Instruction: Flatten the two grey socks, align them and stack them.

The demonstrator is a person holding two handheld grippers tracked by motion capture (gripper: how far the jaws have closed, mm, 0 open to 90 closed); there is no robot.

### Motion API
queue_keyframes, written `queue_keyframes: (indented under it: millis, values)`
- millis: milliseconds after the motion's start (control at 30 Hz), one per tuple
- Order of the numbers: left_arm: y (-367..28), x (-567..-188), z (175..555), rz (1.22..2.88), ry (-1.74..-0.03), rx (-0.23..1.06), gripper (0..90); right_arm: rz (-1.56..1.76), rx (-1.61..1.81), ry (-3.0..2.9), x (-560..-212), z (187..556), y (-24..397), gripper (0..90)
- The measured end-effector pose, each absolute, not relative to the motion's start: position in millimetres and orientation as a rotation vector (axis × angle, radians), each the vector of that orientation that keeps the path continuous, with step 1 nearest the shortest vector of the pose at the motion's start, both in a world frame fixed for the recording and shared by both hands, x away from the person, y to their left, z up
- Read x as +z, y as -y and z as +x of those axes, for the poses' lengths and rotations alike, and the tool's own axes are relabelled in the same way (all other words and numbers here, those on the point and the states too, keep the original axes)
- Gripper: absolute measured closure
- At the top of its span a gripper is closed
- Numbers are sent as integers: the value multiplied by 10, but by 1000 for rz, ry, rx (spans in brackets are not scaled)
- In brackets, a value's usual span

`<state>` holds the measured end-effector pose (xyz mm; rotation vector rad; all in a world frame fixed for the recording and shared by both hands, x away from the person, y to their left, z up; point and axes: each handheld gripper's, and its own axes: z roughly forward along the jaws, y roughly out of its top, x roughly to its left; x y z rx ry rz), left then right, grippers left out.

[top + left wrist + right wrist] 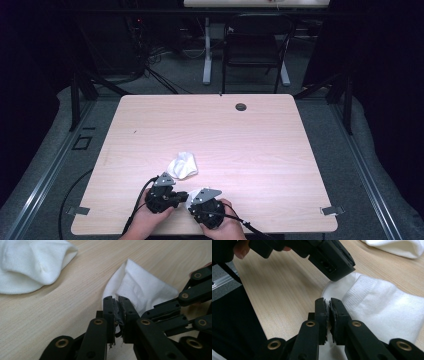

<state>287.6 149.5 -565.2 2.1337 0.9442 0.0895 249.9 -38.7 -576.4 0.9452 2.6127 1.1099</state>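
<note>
Near sock: white, lying flat on the desk close to its near edge, between the two grippers. The ribbed cuff end shows in the right gripper view.
Second sock: white, bunched, just beyond the grippers toward the desk's middle; apart from the near sock, with bare wood between them in the left gripper view.
Left gripper: jaws together, with white fabric of the near sock showing at and below the pads; judged clamped on an edge of that sock. The pad lining looks frayed.
Right gripper: jaws together on the near sock's edge, white fabric visible between and under the pads. How deep the bite goes cannot be told.
Relation of grippers: close together in the high view, left and right nearly touching; the left gripper's jaw tips hang just over the cuff in the right gripper view.
Step in hand (judgement): both grippers appear to hold the same sock at nearby points, perhaps to open, spread or lift it.
Risk 1: thin grip on the fabric edge; pulling apart could let the sock slip out of one pair of jaws.
Risk 2: frayed pads may snag the knit.
Risk 3: grippers so close could knock each other when turning.
Risk 4: a lift toward the near edge could drop the sock off the desk.
</note>
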Motion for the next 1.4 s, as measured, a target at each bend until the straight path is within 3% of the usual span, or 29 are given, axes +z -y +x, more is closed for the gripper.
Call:
queue_keyframes:
  millis: [533, 1400]
  values:
    - [-1459, -5747, 2889, 2212, -931, 96, 898, 967, 1156, -2574, -5707, 2506, 439, 855]
    - [-1594, -5720, 2933, 2240, -964, 109, 898, 1117, 1140, -2393, -5389, 2604, 1078, 854]
